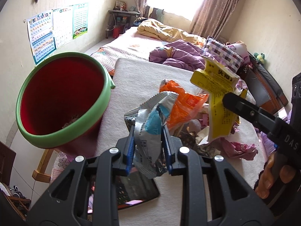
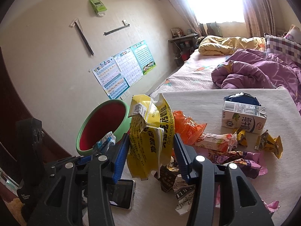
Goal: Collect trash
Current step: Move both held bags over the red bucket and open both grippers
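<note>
red bin – crumbs inside, silver wrapper gripped

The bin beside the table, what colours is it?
The bin is red with a green rim, clearest in the left wrist view.

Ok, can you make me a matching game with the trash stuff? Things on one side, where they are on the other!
Things:
1. silver and blue wrapper
2. yellow packet
3. milk carton
4. phone

Places:
A. standing on the white table, nobody holding it
B. lying flat on the table below the grippers
C. pinched in the left gripper
D. pinched in the right gripper

Pairs: 1-C, 2-D, 3-A, 4-B
</note>
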The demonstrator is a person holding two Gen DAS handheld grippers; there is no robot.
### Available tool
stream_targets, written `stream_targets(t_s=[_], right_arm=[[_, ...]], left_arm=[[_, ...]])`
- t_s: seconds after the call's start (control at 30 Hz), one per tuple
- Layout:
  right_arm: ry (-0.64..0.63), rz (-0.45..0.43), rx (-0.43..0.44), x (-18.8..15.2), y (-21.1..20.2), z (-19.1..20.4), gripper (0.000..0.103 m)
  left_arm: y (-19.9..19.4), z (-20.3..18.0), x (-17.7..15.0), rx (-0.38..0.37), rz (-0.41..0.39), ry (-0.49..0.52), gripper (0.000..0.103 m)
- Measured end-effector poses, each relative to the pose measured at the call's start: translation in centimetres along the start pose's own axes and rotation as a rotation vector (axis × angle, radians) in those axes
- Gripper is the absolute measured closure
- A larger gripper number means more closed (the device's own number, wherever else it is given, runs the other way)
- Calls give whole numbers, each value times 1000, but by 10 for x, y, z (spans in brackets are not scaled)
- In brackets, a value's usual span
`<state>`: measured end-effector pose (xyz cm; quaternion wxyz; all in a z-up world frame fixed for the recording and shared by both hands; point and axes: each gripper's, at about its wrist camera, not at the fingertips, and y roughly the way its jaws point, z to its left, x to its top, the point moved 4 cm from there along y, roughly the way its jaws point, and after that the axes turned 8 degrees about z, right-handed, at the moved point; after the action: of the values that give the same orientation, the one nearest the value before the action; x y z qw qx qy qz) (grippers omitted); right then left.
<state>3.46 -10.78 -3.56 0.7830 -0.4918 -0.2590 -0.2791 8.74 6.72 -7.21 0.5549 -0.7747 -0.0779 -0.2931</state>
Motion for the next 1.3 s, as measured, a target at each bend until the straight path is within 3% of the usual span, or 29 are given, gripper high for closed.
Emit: stream_targets(t_s=[0.6, 1.0, 1.13, 1.3], right_arm=[[-15, 9, -2, 6, 32, 38, 56], [-71, 41, 30, 16, 61, 66, 59], [-103, 65, 34, 19, 75, 75, 69], [-97, 141, 15, 13, 88, 67, 67]], left_arm=[[-10, 40, 12, 10, -24, -7, 77], [-28, 102, 27, 107, -81, -121, 77], [-29, 117, 33, 123, -90, -144, 77], [-30, 128, 34, 133, -91, -161, 77]])
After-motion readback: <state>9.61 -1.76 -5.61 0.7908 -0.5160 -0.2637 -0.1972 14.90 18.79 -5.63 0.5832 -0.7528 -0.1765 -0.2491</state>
